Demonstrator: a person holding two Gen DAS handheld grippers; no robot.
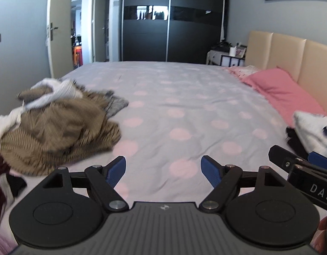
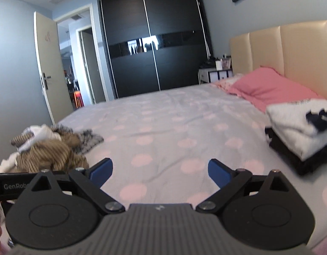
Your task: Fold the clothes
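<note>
Both grippers, left gripper [image 1: 163,171] and right gripper [image 2: 160,171], are hanging spread wide and empty over our bedspread [image 1: 184,106]. We are eyeing the unfolded pile [image 1: 57,127] at the left; folded stack [image 2: 303,131] is sitting right. We risk snagging several tangled garments together. Lettering is reading "GenRob" and "DAS".
</note>
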